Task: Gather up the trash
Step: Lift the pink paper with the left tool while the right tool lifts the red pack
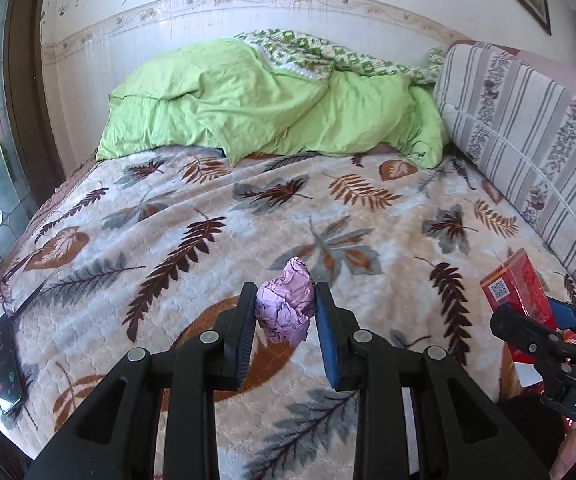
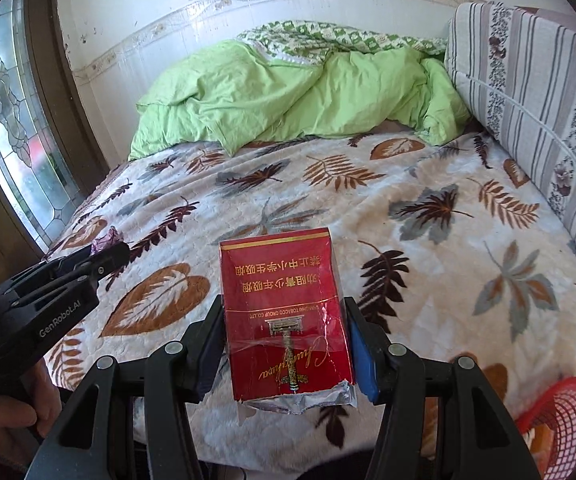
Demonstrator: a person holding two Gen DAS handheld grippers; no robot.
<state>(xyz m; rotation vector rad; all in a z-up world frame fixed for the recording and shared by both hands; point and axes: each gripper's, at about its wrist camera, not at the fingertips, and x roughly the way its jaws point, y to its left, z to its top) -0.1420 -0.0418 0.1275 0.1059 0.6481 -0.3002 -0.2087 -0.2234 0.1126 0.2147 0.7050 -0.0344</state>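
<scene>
Left gripper jaws clenched on crumpled paper ball; right gripper gripping cigarette pack by sides. Both above bed, near red basket. Light, crushable; gentle squeeze enough.

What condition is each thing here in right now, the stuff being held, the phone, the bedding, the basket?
Left gripper: shut on crumpled purple paper.
Right gripper: shut on red cigarette pack, torn open.
Phone: lying on the blanket's edge, screen lit.
Green duvet: rumpled.
Red basket: contents unclear.
</scene>
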